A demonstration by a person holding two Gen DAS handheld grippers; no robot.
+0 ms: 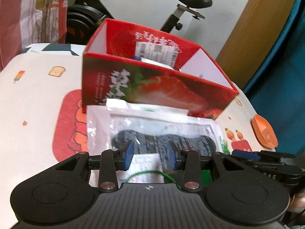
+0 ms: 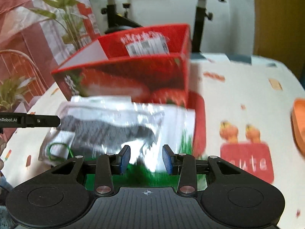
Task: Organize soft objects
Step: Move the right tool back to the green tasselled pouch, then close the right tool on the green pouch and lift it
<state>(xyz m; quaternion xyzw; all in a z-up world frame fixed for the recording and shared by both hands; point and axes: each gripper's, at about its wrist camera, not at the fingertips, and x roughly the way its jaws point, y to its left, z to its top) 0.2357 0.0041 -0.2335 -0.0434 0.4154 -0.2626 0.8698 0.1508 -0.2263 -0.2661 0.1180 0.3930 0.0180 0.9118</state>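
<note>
- Left wrist view: the sock pack [image 1: 152, 133] lies flat on the worktop [image 1: 34, 103], its far edge against the red box [image 1: 152, 87]; bare cloth lies open to the left.
- The left gripper [image 1: 150, 155] hovers over the pack's near end, fingers apart, holding nothing.
- Right wrist view: the right gripper [image 2: 145, 159] hangs likewise spread over the pack's corner; an orange dish [image 2: 299, 126] sits near the worktop's right edge.
</note>
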